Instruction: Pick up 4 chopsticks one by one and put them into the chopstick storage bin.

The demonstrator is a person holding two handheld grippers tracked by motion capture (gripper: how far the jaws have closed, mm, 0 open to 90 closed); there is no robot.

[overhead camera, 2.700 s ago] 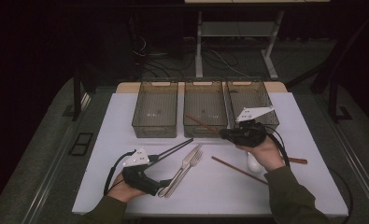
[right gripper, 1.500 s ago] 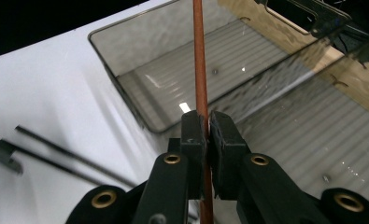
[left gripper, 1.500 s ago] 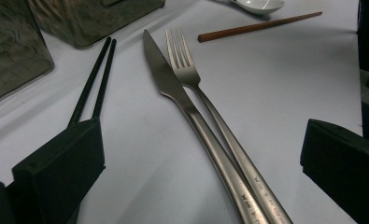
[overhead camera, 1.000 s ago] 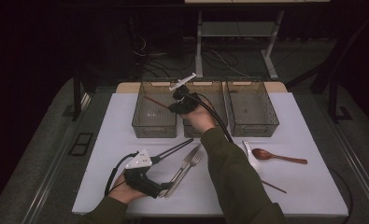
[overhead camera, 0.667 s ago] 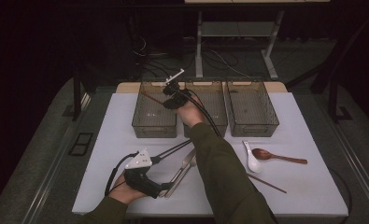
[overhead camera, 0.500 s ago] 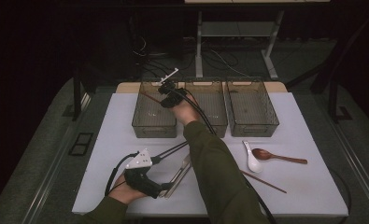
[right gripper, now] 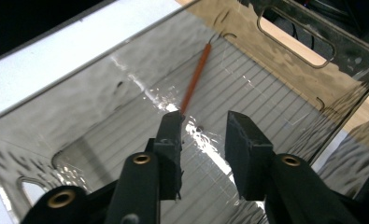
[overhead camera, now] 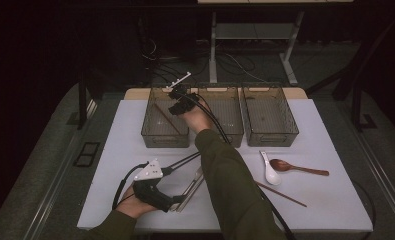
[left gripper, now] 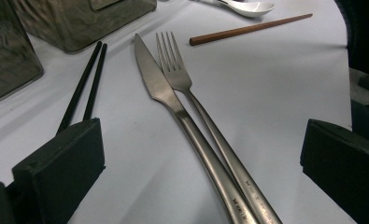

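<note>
Currently the right gripper [overhead camera: 177,102] reaches out over the leftmost of three clear bins [overhead camera: 157,136] that stand in a row toward 12 o'clock on the white bench [overhead camera: 335,200]. In the right gripper view its fingers [right gripper: 170,135] stand parted with a moderate gap and nothing between them. Inside that bin a reddish-brown chopstick [right gripper: 195,79] lies on the ribbed floor, running from just beside the left finger's tip away toward 1 o'clock; whether it touches the finger I cannot tell. In the high view the same chopstick [overhead camera: 166,118] lies slantwise within the bin.

The left gripper [overhead camera: 177,200] sits near the bench's 7 o'clock corner, held in the person's left hand [overhead camera: 130,206]. In the left gripper view its fingers [left gripper: 60,168] are spread wide and empty, low over the bench, with a steel knife [left gripper: 173,102] and fork [left gripper: 196,107] lying side by side between them, handles touching. A pair of black chopsticks [left gripper: 81,86] lies just beyond the left finger, toward 11 o'clock.

At 4 o'clock on the bench, in the high view, a white soup spoon [overhead camera: 271,171] rests just beside a brown wooden spoon [overhead camera: 297,168], and a second reddish-brown chopstick [overhead camera: 282,195] lies near them toward the bench's near edge.
</note>
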